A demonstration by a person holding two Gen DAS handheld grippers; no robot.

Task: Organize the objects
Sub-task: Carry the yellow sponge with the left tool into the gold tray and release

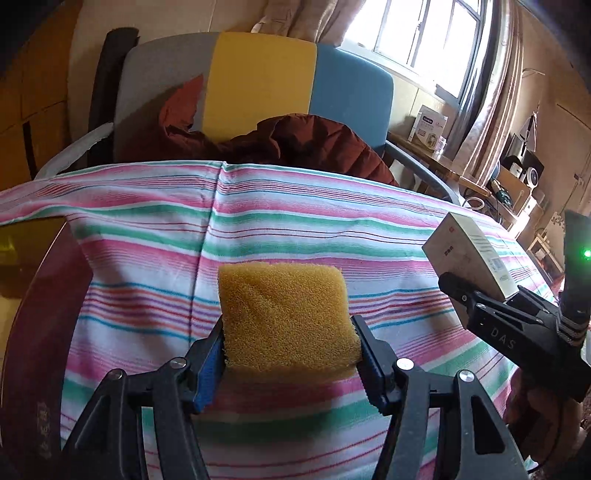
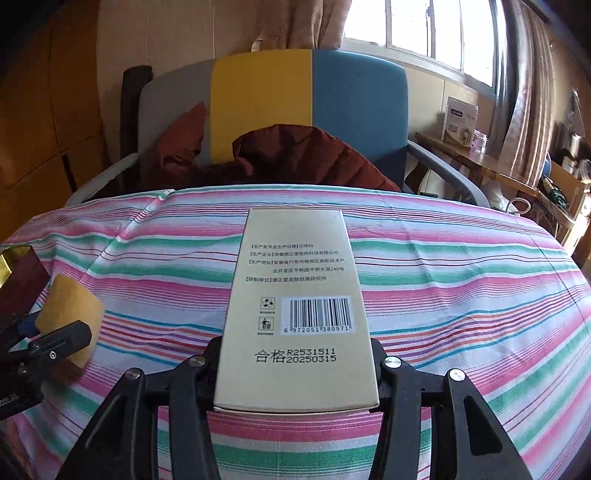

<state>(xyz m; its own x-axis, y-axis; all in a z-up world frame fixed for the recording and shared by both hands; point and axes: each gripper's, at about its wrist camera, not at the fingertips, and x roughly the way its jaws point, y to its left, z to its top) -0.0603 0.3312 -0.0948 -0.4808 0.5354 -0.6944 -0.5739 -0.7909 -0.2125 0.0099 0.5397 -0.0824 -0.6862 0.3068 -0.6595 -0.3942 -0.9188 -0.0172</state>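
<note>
Yellow foam is filling the lower centre of the left wrist view, where the left gripper (image 1: 290, 354) is pinching a sponge (image 1: 286, 317) between its fingers above the striped cloth (image 1: 147, 229); in the right wrist view's lower middle, the right gripper (image 2: 295, 363) is clamping a beige barcoded box (image 2: 295, 295) over the same cloth; beyond, at the top centre, a grey, yellow and blue chair (image 2: 266, 103) is holding a rust-red jacket (image 2: 306, 155); a window (image 2: 424, 26) is glowing in the upper right.

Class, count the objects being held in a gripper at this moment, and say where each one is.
2. The yellow sponge is clamped in the left gripper; the beige box is clamped in the right gripper. Both are above the striped cloth.
</note>
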